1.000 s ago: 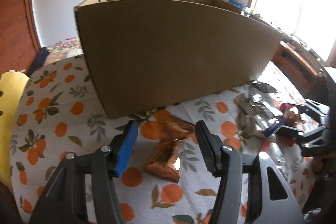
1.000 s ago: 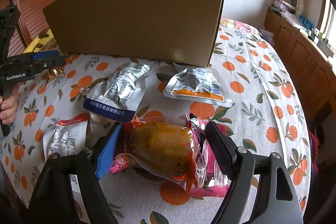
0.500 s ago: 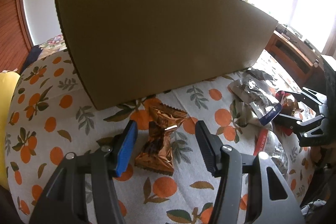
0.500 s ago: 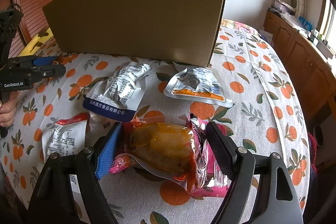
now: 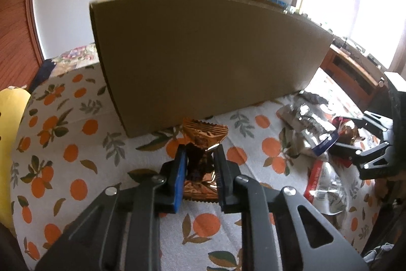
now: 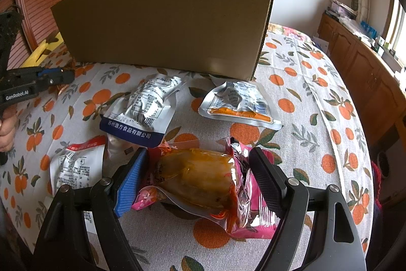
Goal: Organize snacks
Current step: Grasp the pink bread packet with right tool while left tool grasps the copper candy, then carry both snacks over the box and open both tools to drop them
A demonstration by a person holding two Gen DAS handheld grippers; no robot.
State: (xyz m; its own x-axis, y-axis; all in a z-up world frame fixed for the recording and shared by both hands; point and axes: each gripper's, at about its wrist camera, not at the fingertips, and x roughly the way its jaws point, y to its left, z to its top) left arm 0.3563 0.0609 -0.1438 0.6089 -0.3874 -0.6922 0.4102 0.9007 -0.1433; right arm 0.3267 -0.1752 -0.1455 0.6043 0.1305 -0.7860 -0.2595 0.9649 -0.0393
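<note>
My left gripper [image 5: 199, 156] is shut on a copper foil snack packet [image 5: 203, 137], just in front of the tall cardboard box [image 5: 203, 52]. My right gripper [image 6: 198, 161] is open, its fingers on either side of a clear-and-pink packet with orange food [image 6: 200, 177] that lies on the table. The left gripper also shows at the left edge of the right wrist view [image 6: 54, 76]. The box [image 6: 165, 19] stands behind the loose packets.
Silver packets lie on the orange-print tablecloth [image 6: 317, 118]: one with a blue band [image 6: 144, 108], one with an orange stripe [image 6: 238, 106], one white-and-red [image 6: 76, 164]. A wooden cabinet [image 6: 360, 62] runs along the right. A yellow object [image 5: 10, 123] sits at the left.
My left gripper has closed on the copper packet, which now stands pinched between the fingers. The right gripper has hardly moved and stays open around the pink packet.
</note>
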